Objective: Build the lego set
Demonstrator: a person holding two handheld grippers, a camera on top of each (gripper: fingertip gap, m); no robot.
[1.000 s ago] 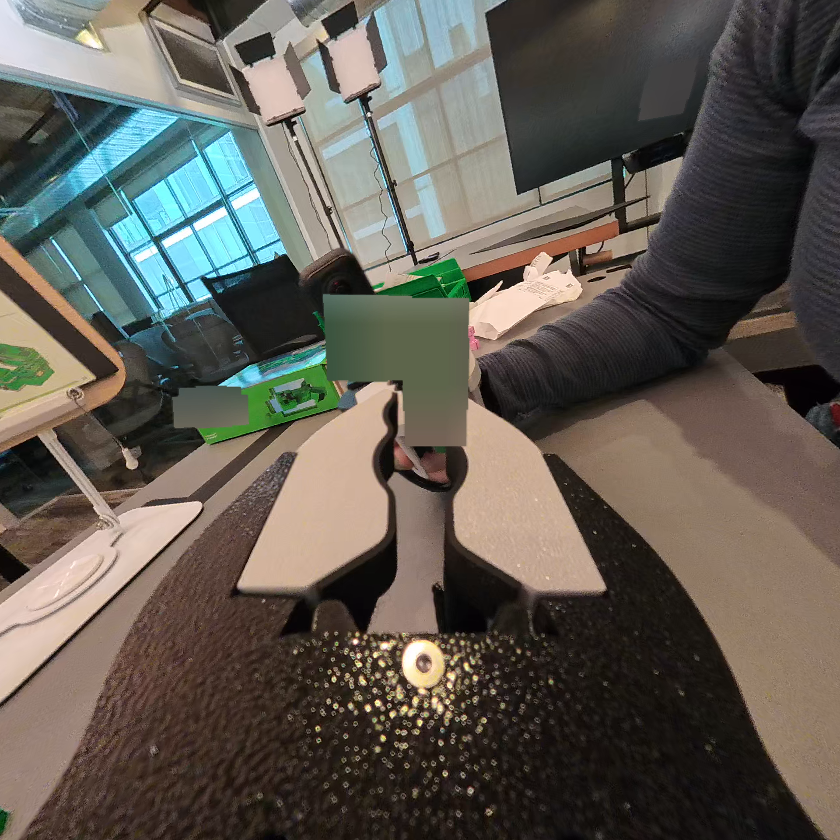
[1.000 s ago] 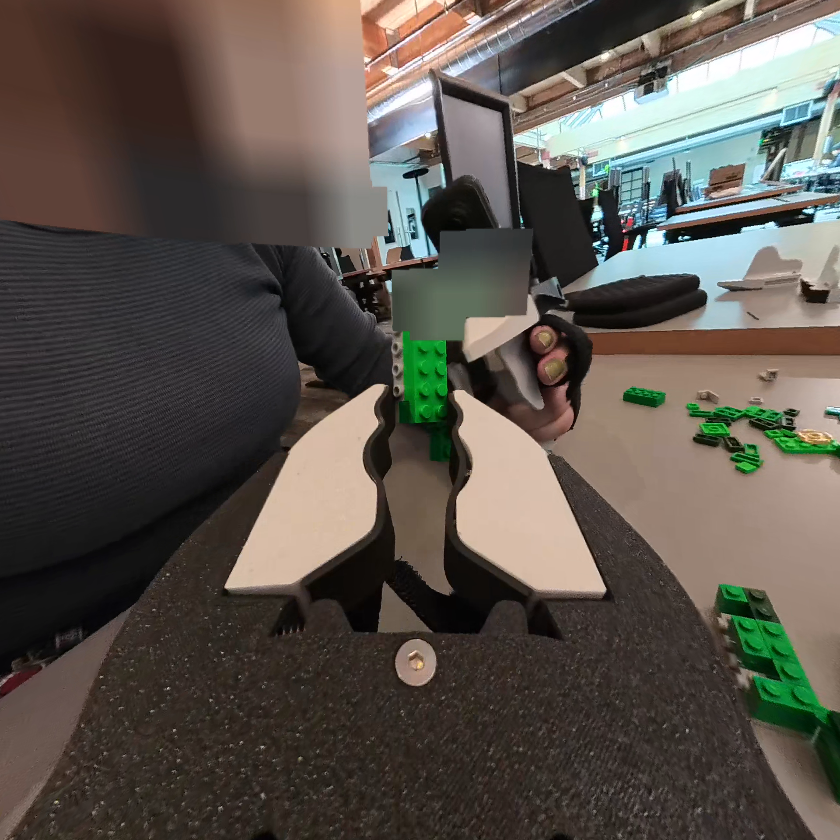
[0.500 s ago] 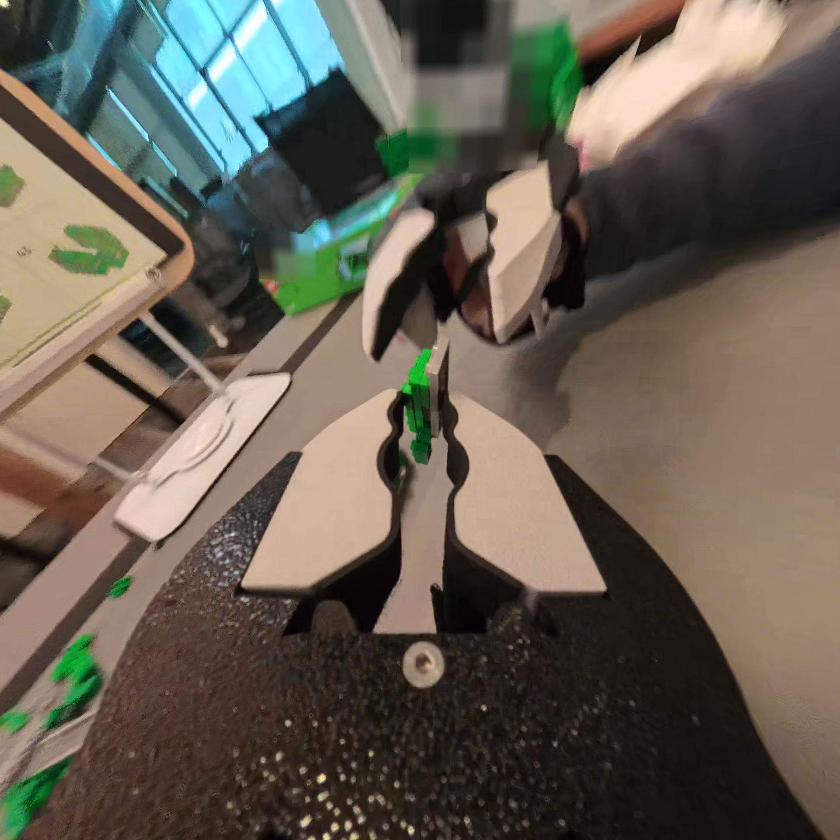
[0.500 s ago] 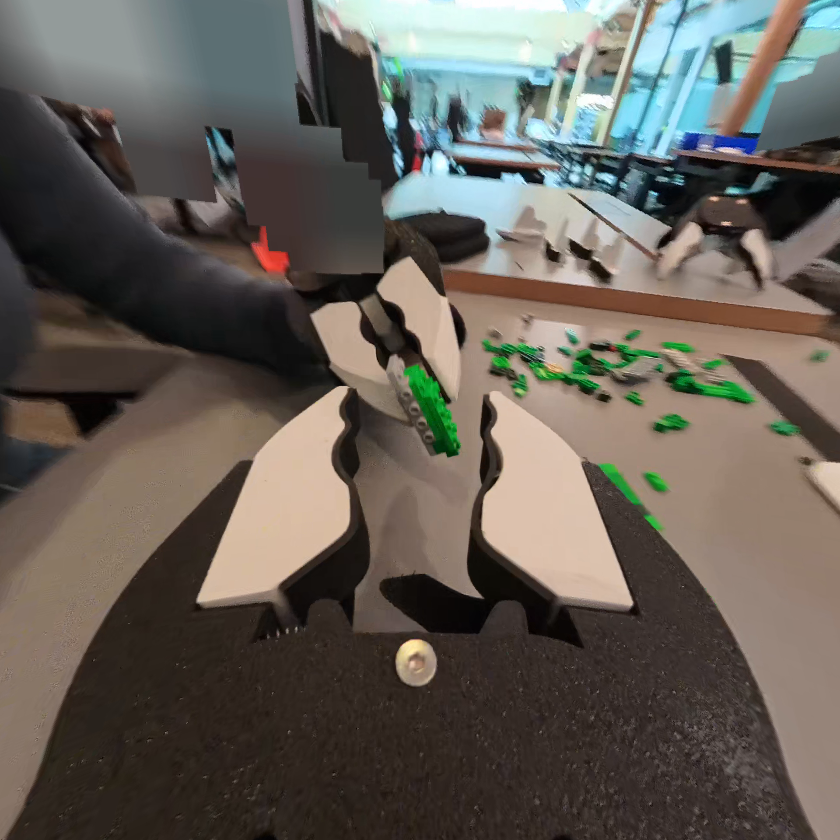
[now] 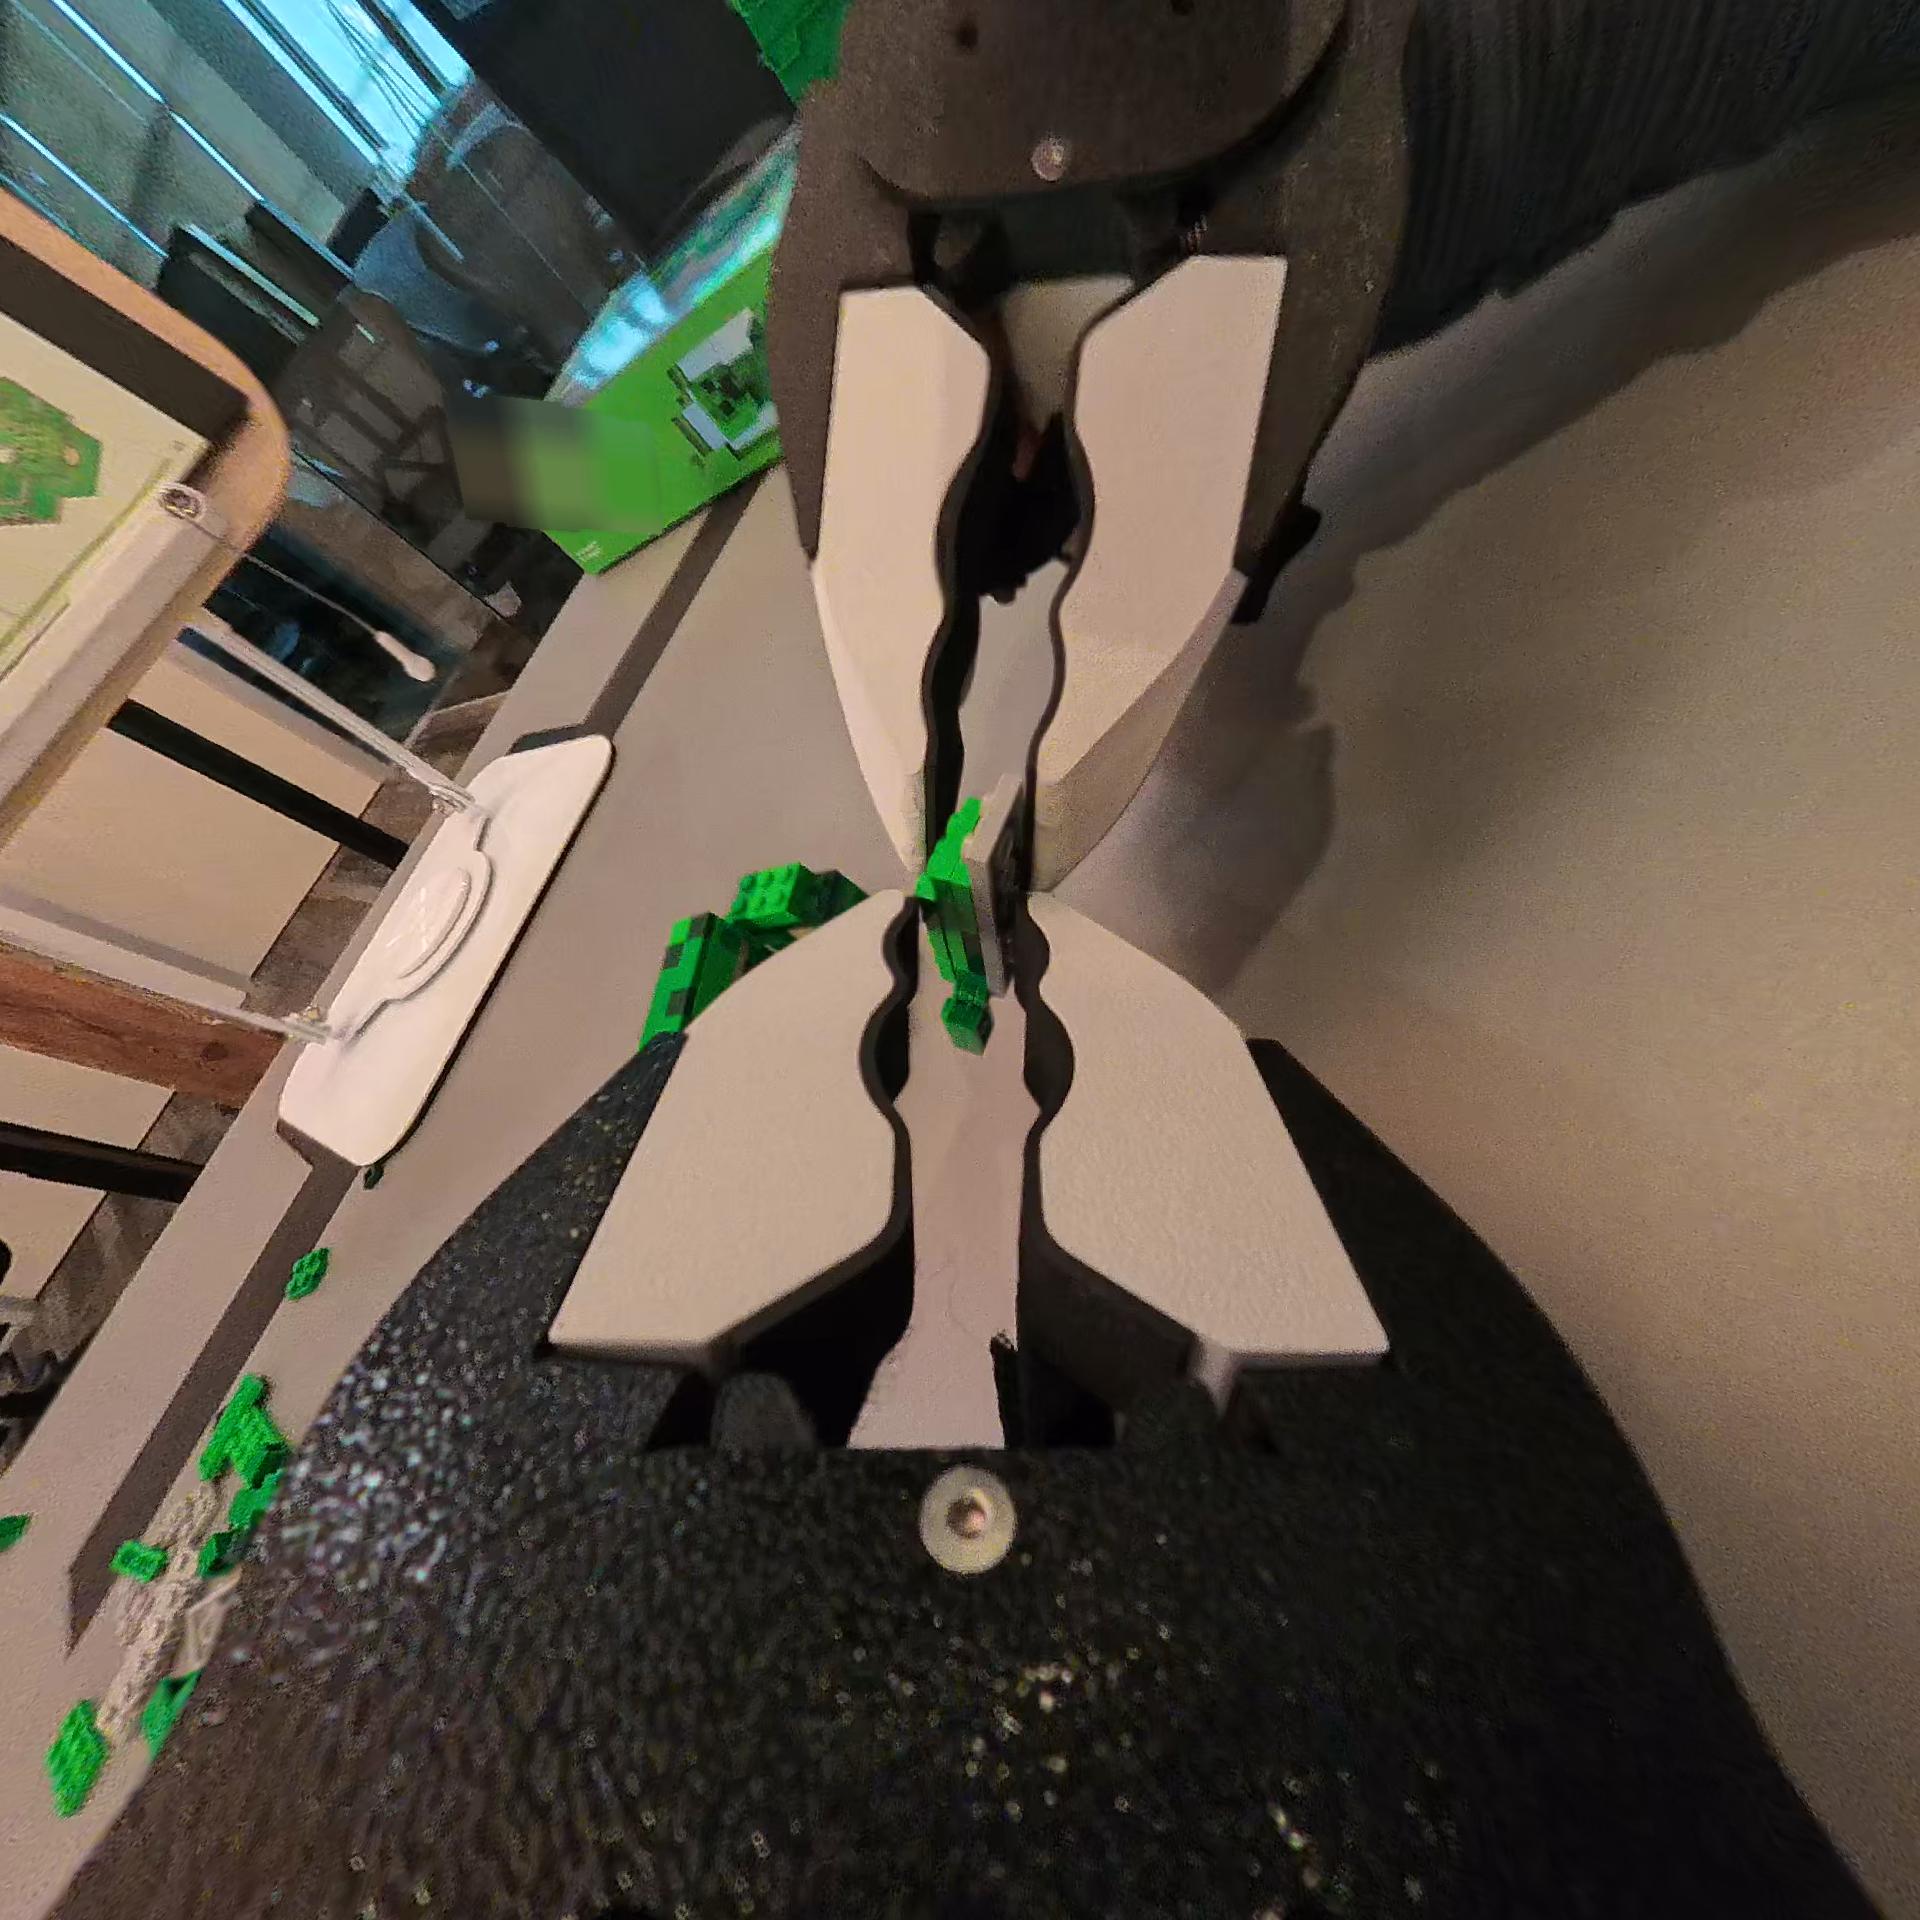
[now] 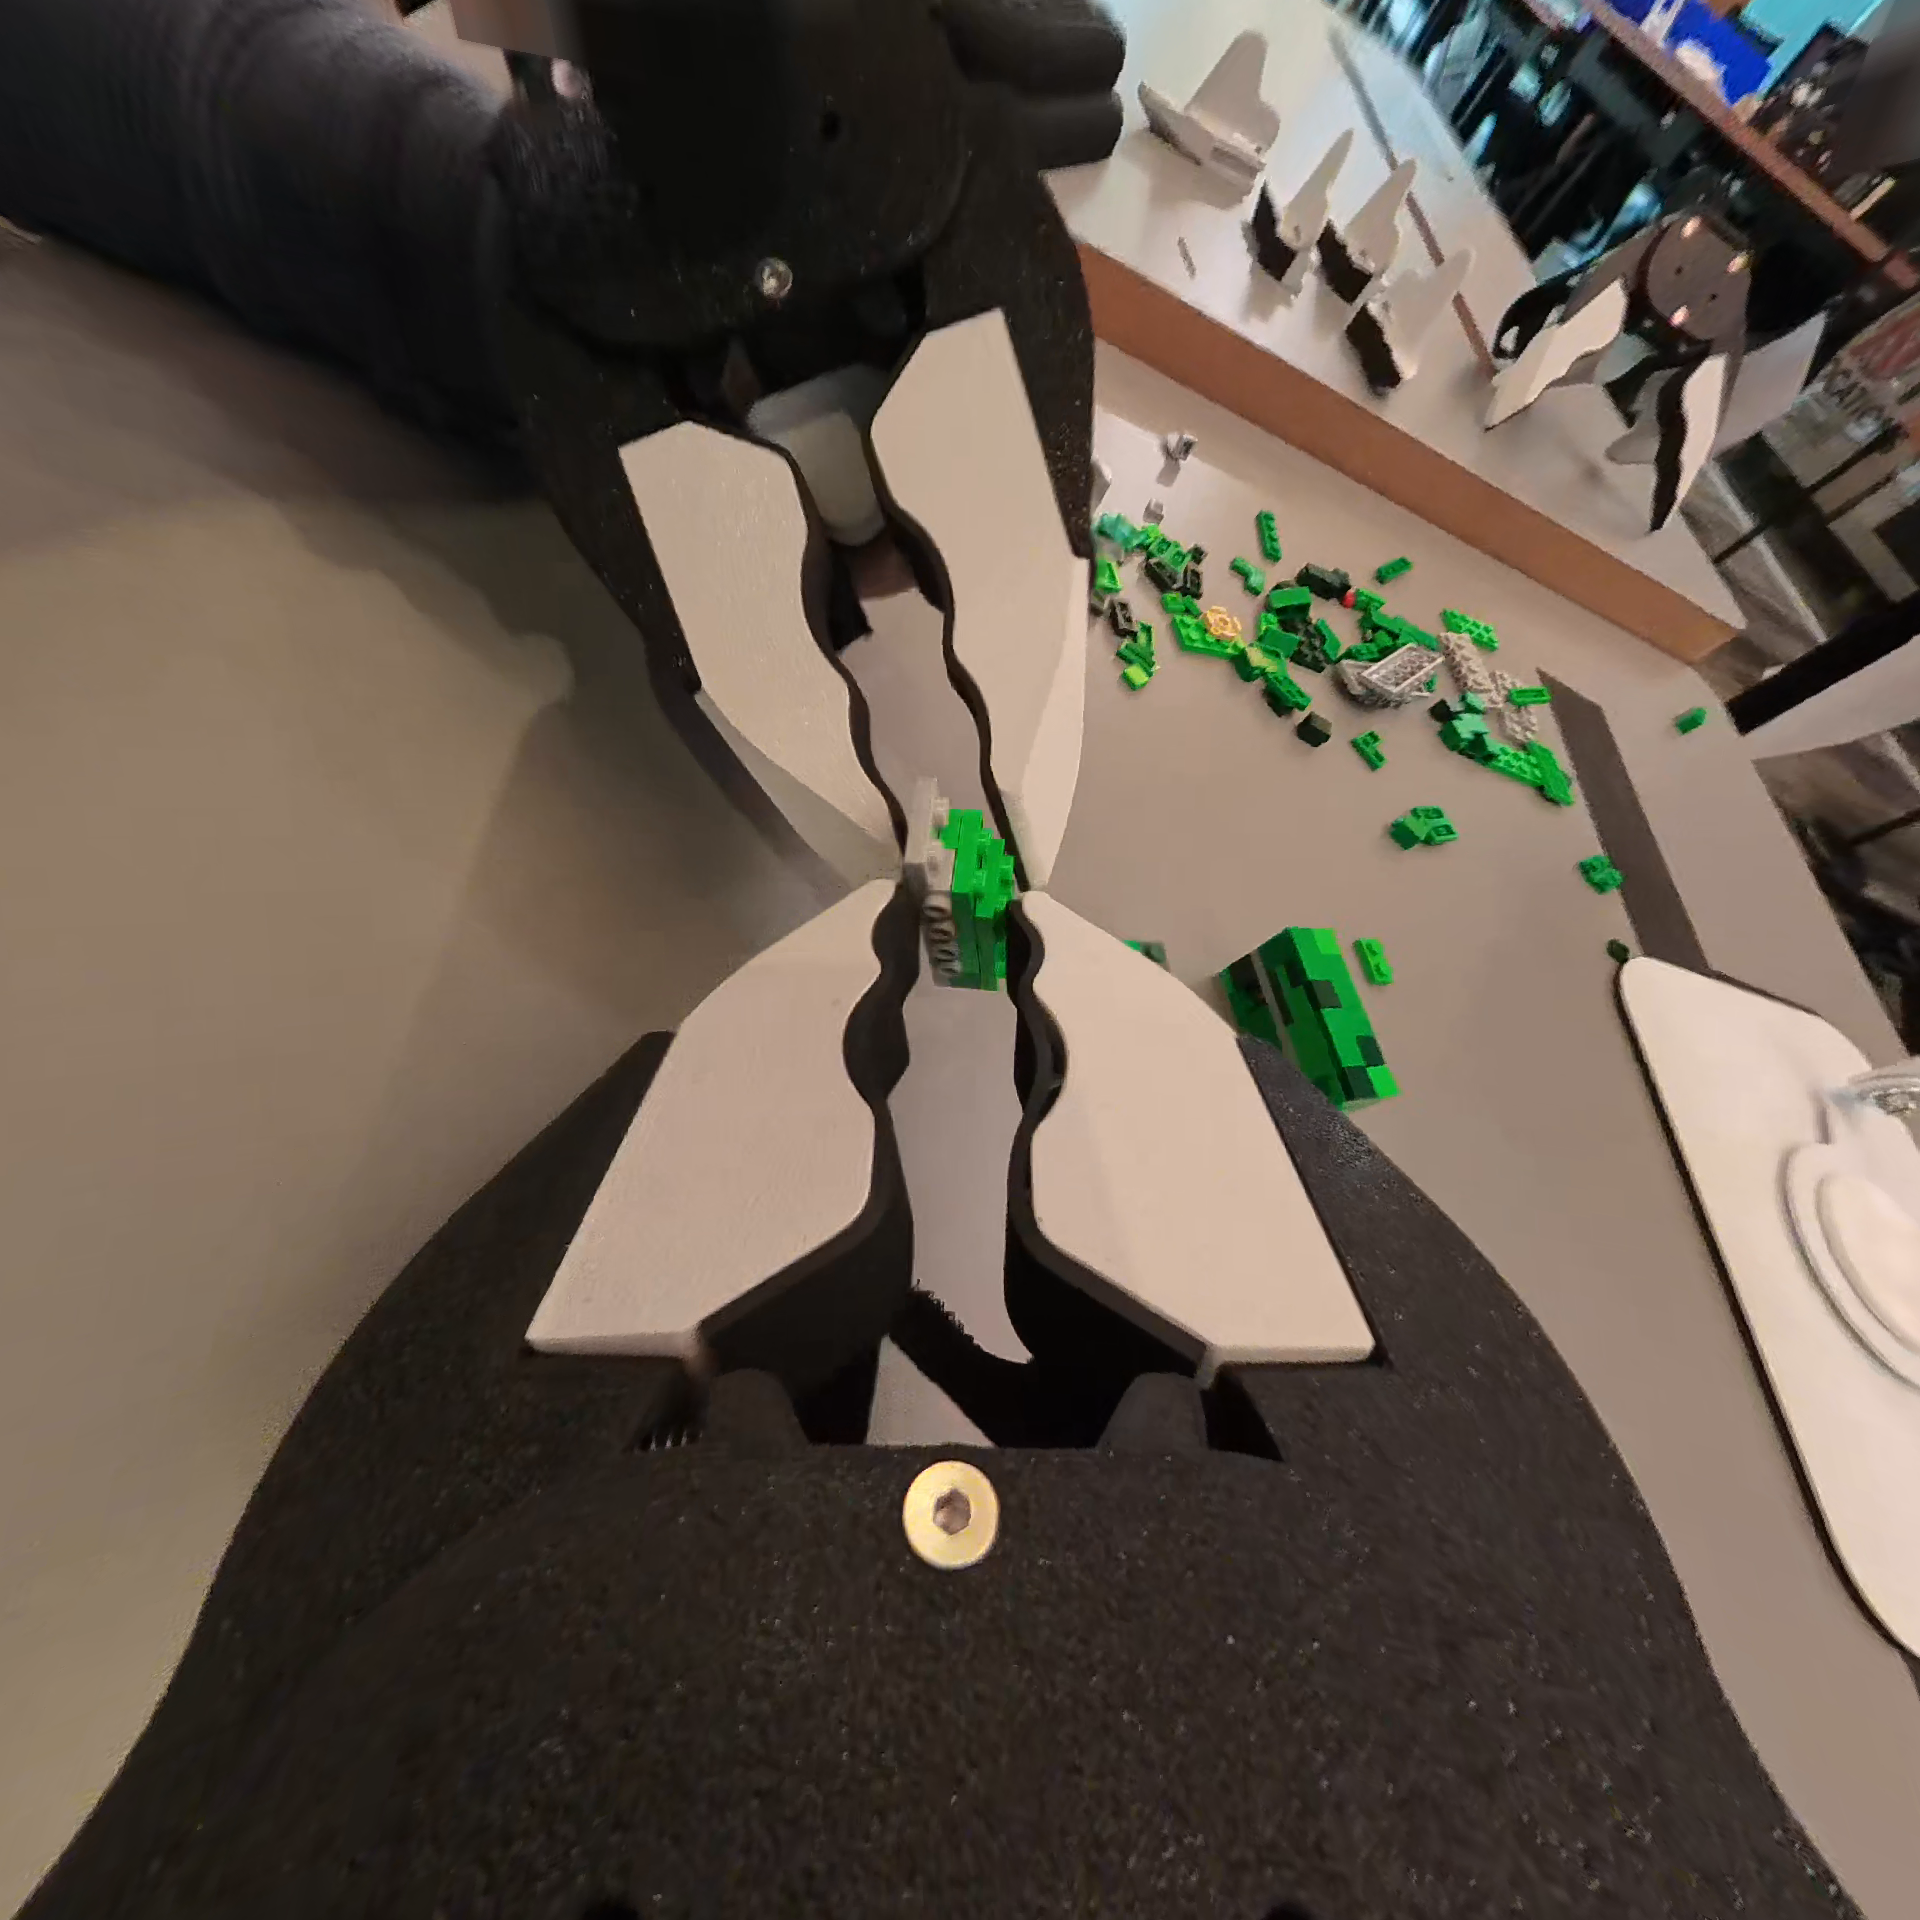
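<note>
A: Left wrist view first: where is the piece?

B: A small green-and-grey lego piece (image 5: pixel 964 914) sits between the tips of both grippers, above the grey table (image 5: pixel 1558 831). The left gripper (image 5: pixel 966 925) comes in from below and the right gripper (image 5: pixel 977 831) from above, tip to tip.

A: How do the jaws stand?

B: The left jaws are drawn close, with the piece between their tips; whether they actually press it I cannot tell. The right jaws are closed on its upper end, the grey side against one finger.

A: Does the right wrist view agree?

B: Yes. There the right gripper (image 6: pixel 961 914) has its jaws narrowed around the piece (image 6: pixel 961 894), grey plate on the left, green bricks on the right. The left gripper (image 6: pixel 956 831) meets it from above, tips flanking the same piece.

A: Anything else on the table?

B: A green block (image 6: pixel 1309 1013) lies just beside the grippers. Loose bricks (image 6: pixel 1330 644) lie scattered farther off. A white stand base (image 6: pixel 1787 1195) sits at the right edge.
</note>
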